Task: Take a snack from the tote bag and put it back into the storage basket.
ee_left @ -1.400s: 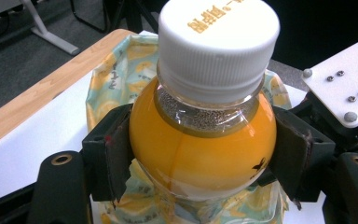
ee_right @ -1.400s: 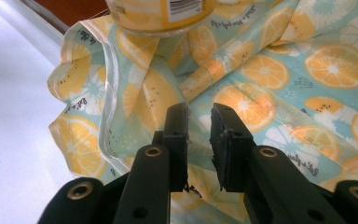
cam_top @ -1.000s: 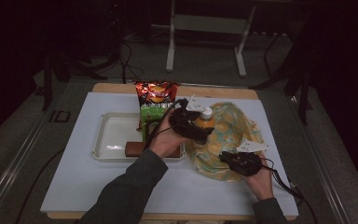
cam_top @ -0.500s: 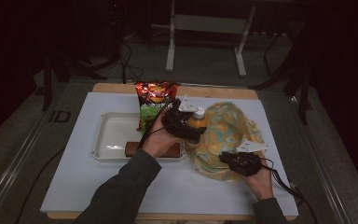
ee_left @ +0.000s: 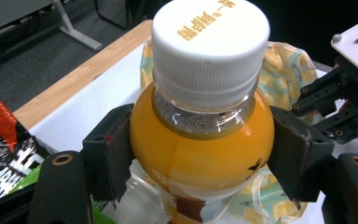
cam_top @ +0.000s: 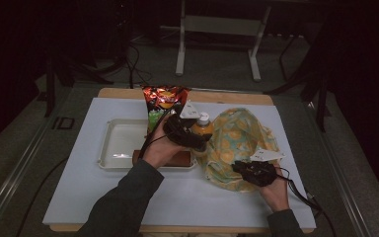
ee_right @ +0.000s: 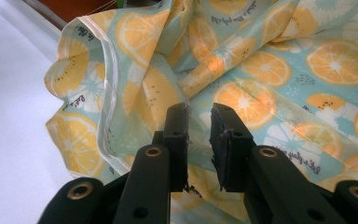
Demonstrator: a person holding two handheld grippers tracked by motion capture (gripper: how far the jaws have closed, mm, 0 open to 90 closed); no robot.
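My left gripper (ee_left: 200, 154) is shut on an orange juice bottle (ee_left: 200, 140) with a white cap and holds it upright by the shoulder. In the high view the bottle (cam_top: 202, 127) and left gripper (cam_top: 190, 137) hang at the left edge of a fruit-print cloth bag (cam_top: 239, 140). My right gripper (cam_top: 251, 170) sits at the bag's near edge. Its jaws stand nearly together on a fold of the bag (ee_right: 270, 70), by my right gripper (ee_right: 199, 140).
A white tray (cam_top: 118, 143) lies left of the bag, with a brown packet (cam_top: 180, 159) at its near right corner. A red and green snack bag (cam_top: 164, 101) stands behind the tray. A white mat (cam_top: 143, 197) covers the table.
My left gripper has carried the bottle a little to the left, toward the tray side of the bag. The right gripper and the bag have stayed put.
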